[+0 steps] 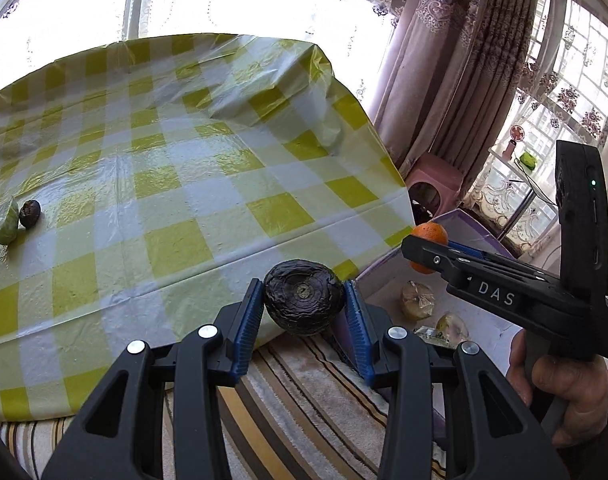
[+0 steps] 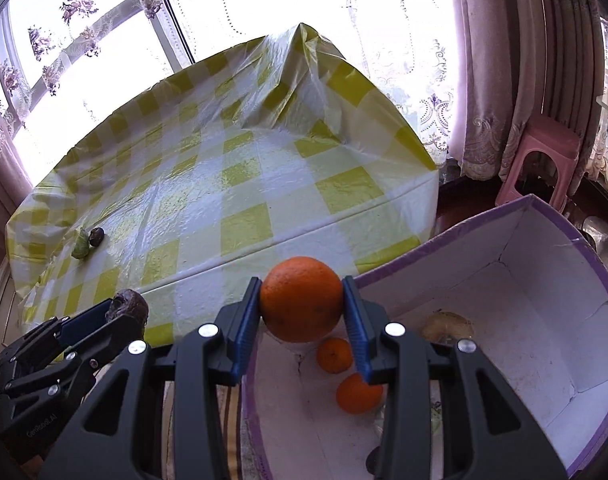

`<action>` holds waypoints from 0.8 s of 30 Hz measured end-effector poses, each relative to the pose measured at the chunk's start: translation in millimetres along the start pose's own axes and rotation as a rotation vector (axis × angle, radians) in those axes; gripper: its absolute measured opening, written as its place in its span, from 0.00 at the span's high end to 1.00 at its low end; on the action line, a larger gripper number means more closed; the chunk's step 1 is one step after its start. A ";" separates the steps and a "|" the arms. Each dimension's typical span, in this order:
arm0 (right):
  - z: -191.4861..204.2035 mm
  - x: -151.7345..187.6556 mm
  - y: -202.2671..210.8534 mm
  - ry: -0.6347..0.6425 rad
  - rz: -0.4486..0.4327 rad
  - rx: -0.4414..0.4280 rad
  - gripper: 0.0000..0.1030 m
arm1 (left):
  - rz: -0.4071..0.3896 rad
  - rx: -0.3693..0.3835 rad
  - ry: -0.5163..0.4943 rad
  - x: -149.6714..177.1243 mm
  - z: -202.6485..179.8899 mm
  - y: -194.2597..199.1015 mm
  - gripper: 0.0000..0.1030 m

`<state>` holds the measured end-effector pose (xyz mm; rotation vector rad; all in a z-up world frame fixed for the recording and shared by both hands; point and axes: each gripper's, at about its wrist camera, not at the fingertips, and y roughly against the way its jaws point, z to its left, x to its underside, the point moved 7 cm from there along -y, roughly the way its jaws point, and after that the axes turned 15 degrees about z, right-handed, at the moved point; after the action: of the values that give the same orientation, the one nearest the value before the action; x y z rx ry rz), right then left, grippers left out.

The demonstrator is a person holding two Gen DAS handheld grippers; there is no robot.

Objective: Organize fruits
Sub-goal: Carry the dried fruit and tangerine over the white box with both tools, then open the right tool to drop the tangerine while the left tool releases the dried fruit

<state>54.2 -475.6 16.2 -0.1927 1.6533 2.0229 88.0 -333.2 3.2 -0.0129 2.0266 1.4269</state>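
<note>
The left gripper (image 1: 304, 304) clamps a dark wrinkled fruit (image 1: 302, 298) between its blue pads, stem scar facing the camera, at the table's (image 1: 164, 160) near edge. The right gripper (image 2: 302, 308) grips a round orange (image 2: 301, 299) above the purple-rimmed box (image 2: 543, 320), which holds two smaller oranges (image 2: 335, 355).

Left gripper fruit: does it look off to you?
Yes. The fruit held in the left gripper is dark, almost black, with wrinkled, shrivelled skin, unlike the smooth orange in the right gripper. It may be spoiled.
</note>
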 end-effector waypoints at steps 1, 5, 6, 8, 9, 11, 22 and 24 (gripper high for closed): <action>-8.9 0.5 1.9 -0.007 0.000 0.013 0.61 | 0.007 0.010 -0.014 0.4 -8.0 -3.2 0.62; -37.1 3.5 9.1 -0.029 -0.004 0.079 0.61 | 0.044 0.044 -0.070 4.9 -37.7 -17.4 0.62; -43.8 4.4 10.1 -0.034 -0.002 0.096 0.61 | 0.057 0.054 -0.086 6.7 -45.1 -21.4 0.62; -56.6 6.9 9.8 -0.040 0.011 0.129 0.61 | 0.086 0.072 -0.120 11.1 -58.8 -30.1 0.62; -61.3 8.0 9.4 -0.038 0.019 0.142 0.61 | 0.099 0.079 -0.139 13.8 -65.7 -34.0 0.62; -70.1 11.1 8.4 -0.037 0.029 0.169 0.61 | 0.127 0.088 -0.179 19.1 -78.3 -41.9 0.62; -79.8 24.3 -19.3 0.044 0.149 0.310 0.61 | 0.276 0.101 -0.346 42.8 -112.7 -80.9 0.62; -79.4 27.0 -21.8 0.049 0.161 0.311 0.61 | 0.289 0.103 -0.354 45.2 -114.0 -83.9 0.62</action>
<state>24.7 -540.0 -33.7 0.0018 2.0446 1.8515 26.0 -447.9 -67.9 0.5584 1.8527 1.3761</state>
